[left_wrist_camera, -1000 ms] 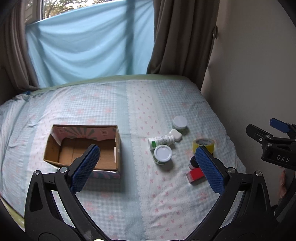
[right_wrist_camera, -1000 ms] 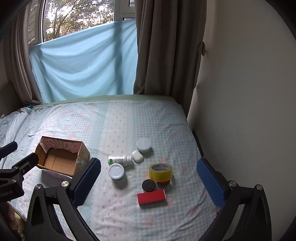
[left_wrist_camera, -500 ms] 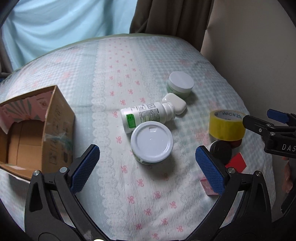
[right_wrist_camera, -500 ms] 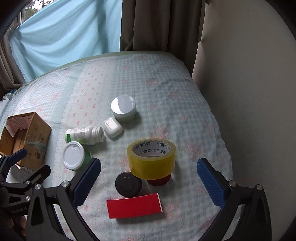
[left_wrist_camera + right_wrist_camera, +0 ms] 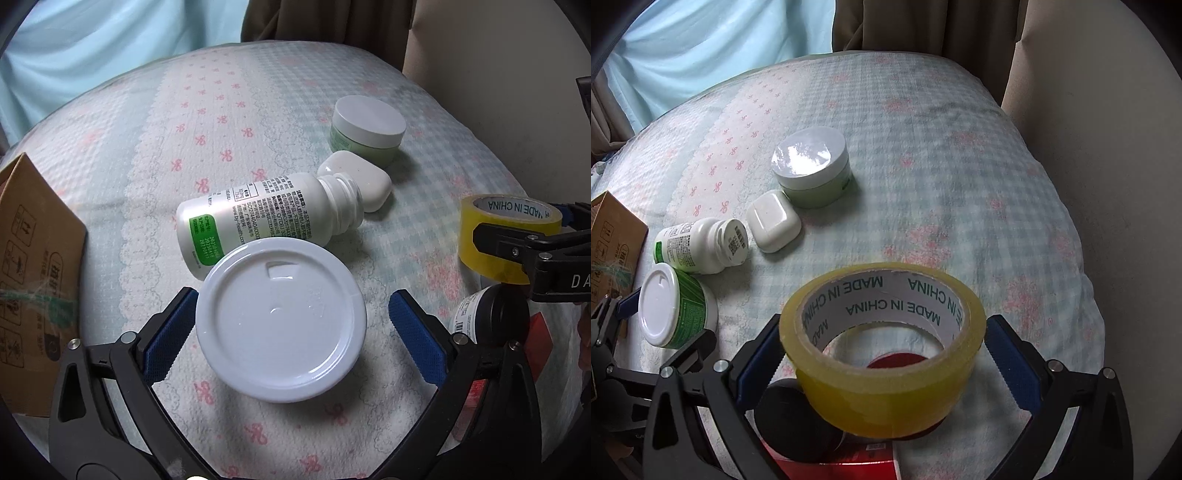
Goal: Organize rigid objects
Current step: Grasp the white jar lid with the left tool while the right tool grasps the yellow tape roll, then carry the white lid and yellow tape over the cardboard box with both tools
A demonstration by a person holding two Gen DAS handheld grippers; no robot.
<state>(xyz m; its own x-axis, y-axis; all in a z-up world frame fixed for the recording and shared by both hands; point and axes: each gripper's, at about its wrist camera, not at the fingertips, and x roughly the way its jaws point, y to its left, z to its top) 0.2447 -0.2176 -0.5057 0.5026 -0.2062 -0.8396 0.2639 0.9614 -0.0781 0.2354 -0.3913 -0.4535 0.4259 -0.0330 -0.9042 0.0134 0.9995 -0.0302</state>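
The left claw sits around the white-lidded jar on the bed; its blue pads are closing in on the lid but not yet pressing it. The right claw is spread wide around the yellow tape roll — not gripping; the roll rests on a red lid and a black-capped jar. A white bottle lies on its side, touching the white-lidded jar; the cardboard box stands at the left edge.
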